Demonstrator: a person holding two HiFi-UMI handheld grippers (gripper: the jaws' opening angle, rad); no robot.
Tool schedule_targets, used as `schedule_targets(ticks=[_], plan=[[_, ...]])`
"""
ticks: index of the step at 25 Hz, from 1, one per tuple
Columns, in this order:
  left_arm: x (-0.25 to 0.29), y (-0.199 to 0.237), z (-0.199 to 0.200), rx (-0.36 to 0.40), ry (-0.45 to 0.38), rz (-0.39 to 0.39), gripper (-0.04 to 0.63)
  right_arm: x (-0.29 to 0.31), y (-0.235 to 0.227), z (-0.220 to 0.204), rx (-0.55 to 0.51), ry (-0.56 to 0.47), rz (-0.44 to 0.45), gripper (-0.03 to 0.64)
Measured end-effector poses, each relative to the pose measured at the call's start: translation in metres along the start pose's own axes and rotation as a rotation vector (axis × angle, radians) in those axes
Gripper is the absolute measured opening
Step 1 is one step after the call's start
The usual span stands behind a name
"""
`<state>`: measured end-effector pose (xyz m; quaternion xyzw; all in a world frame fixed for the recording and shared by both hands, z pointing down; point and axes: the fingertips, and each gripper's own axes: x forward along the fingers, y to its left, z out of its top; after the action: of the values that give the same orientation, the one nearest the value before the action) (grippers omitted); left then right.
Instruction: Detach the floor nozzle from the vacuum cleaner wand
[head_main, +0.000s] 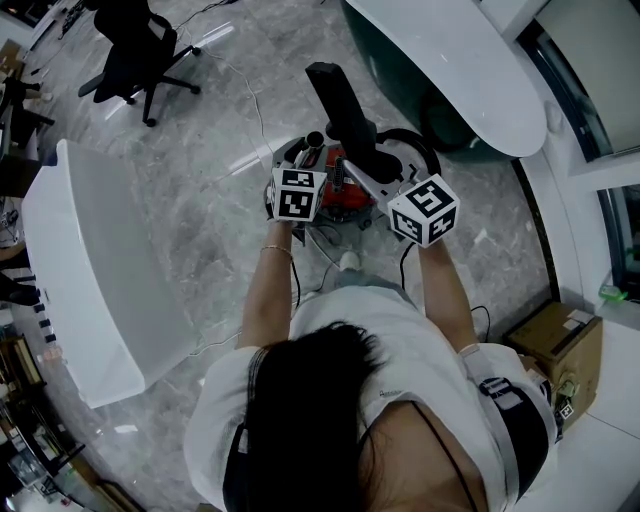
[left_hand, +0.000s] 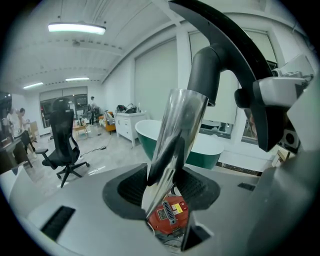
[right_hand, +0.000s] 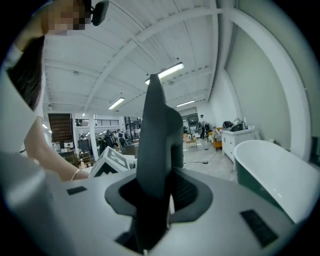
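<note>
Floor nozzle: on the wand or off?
On. In the left gripper view the floor nozzle sleeves over the top of the chrome wand; no gap.

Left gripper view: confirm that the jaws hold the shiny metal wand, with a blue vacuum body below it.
One thing is wrong: the vacuum body is red, not blue. The left gripper view shows it low in the frame, below the shiny metal wand. The rest stands: the jaws of the left gripper do hold that wand.
</note>
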<state>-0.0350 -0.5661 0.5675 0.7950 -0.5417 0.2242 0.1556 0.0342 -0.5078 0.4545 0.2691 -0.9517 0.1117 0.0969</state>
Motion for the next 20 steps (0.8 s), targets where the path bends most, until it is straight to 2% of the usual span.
schedule_targets(ticks=[14, 20], plan=[[-0.0006, -0.0002, 0.0036, 0.002, -0.009, 0.007, 0.170, -0.0089, -0.0071, 0.0099, 0.080, -0.068, 0.019, 0.123], [-0.0006, -0.0020, 0.0026, -0.039, -0.012, -0.002, 0.170, -0.0093, -0.0096, 0.0080, 0.091, -0.069, 0.019, 0.123]])
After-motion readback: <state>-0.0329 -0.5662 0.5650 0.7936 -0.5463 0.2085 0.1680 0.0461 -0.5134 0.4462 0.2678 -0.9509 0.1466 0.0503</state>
